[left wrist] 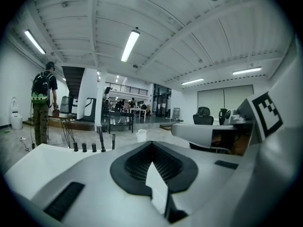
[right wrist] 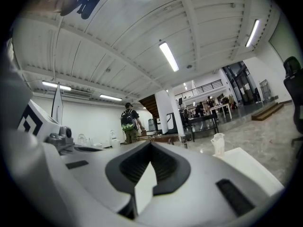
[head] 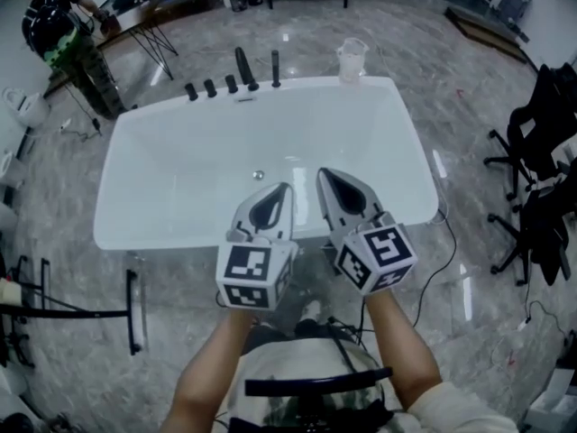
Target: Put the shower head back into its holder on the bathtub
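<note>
Clenched shut and empty, side by side over the near rim of the white bathtub (head: 135, 152): left hand-held gripper (head: 281, 192), right hand-held gripper (head: 329, 180). Upright on the far rim, beside black tap knobs (head: 209, 88), well apart from both: black shower head (head: 243, 67).

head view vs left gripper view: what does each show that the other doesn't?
Only the head view: the bathtub basin with its drain, and the person's forearms. Only the left gripper view: the ceiling lights. Both: the black fittings on the tub rim, the clear jug, the person with a backpack, and the left gripper and right gripper, jaws together.
</note>
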Demonstrator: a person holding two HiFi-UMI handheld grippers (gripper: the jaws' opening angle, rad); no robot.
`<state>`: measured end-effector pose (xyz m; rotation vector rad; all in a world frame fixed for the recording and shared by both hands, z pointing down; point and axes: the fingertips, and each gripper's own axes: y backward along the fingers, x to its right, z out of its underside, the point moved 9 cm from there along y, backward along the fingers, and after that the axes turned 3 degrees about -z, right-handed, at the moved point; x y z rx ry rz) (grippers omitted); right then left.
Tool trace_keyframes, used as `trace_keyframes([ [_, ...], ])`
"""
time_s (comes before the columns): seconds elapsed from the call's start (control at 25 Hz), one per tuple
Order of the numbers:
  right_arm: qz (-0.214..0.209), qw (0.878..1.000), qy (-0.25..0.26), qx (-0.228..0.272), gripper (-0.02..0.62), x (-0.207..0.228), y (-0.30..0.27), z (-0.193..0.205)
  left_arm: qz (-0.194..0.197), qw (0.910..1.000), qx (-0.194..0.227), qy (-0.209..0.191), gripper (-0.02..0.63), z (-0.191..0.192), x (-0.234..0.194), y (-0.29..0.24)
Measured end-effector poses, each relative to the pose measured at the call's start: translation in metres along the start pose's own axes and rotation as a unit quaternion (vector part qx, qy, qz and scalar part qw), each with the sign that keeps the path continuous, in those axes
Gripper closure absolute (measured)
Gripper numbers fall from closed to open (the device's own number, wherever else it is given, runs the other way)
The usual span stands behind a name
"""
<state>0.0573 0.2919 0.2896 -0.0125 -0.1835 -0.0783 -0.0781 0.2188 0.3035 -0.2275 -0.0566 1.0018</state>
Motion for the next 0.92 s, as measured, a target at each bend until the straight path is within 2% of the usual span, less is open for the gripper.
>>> trace_keyframes([
  [0.36, 0.040, 0.999, 0.012, 0.007, 0.592, -0.057, 0.030, 0.001, 0.035, 0.9993, -0.004, -0.012, 0.601, 0.007, -0.003, 0.049],
  [0.64, 0.058, 0.998, 0.017, 0.005, 0.592, -0.127, 0.053, 0.005, 0.055, 0.9984, 0.000, -0.012, 0.601, 0.010, -0.017, 0.114],
  [0.92, 0.060, 0.998, 0.018, 0.005, 0.592, -0.131, 0.058, 0.001, 0.059, 0.9982, -0.003, -0.010, 0.601, 0.009, -0.016, 0.119],
])
